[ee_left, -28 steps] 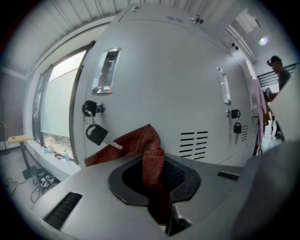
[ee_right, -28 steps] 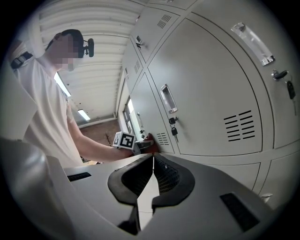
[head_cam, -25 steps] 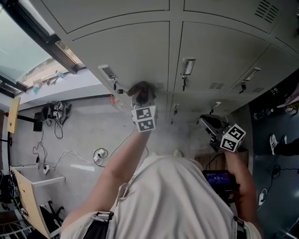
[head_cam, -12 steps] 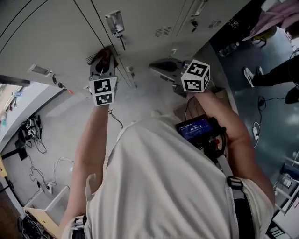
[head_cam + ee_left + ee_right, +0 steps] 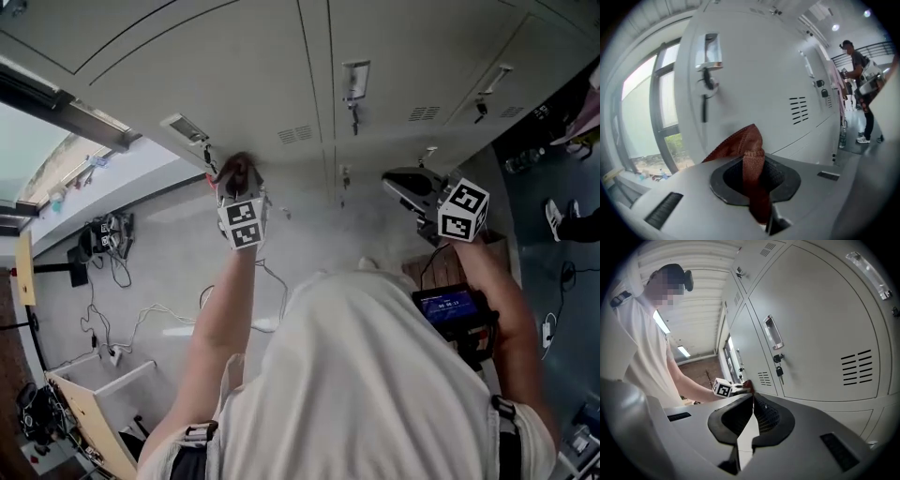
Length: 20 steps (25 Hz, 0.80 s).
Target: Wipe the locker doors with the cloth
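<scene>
Your left arm (image 5: 217, 323) stretches forward, forearm bare. The left hand-held gripper (image 5: 235, 184) has its jaws clamped on a rust-red cloth (image 5: 749, 145) that bunches up between them. Your right arm (image 5: 511, 328) is bent nearer your body. The right hand-held gripper (image 5: 401, 180) points forward, jaws together with nothing between them.
</scene>
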{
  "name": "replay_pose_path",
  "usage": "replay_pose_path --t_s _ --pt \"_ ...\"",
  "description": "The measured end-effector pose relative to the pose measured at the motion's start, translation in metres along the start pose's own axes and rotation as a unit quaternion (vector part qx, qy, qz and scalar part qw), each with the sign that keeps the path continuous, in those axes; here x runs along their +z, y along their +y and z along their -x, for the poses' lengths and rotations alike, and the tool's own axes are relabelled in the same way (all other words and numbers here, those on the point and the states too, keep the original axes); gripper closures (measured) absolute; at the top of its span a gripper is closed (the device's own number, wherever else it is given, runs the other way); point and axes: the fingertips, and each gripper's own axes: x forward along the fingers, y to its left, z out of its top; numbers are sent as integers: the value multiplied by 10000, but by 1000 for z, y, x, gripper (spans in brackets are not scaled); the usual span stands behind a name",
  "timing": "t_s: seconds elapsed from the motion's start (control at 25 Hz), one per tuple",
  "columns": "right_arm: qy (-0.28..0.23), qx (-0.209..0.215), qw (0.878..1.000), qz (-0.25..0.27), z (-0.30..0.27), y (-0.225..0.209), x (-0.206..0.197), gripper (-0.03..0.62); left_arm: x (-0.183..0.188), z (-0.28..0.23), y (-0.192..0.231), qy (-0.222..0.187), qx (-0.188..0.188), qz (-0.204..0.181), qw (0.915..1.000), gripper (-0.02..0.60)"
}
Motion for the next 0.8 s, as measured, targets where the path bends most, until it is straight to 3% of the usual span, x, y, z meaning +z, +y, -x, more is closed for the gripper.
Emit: replay_pose_path --t_s 0.12,0.24,0.32,0.44,0.6,0.8 --pt "26 12 10000 7 -4 3 -2 577 -20 11 55 173 718 407 9964 543" --pt "46 -41 10000 -25 3 -1 -4 577 -36 19 89 345 1476 1085 9825 543" --pt "42 -75 9999 -52 7 -1 -6 577 -42 15 90 425 1610 1403 9760 543" --pt "43 -119 9999 -64 12 0 -8 577 -40 5 61 474 1372 1463 9785 543" --pt "18 -208 9998 -70 25 -6 -8 577 -16 -15 -17 402 571 1274 9894 543" --pt "-120 -251 9996 -69 43 -16 -5 577 16 -32 -100 319 -309 1248 9912 543"
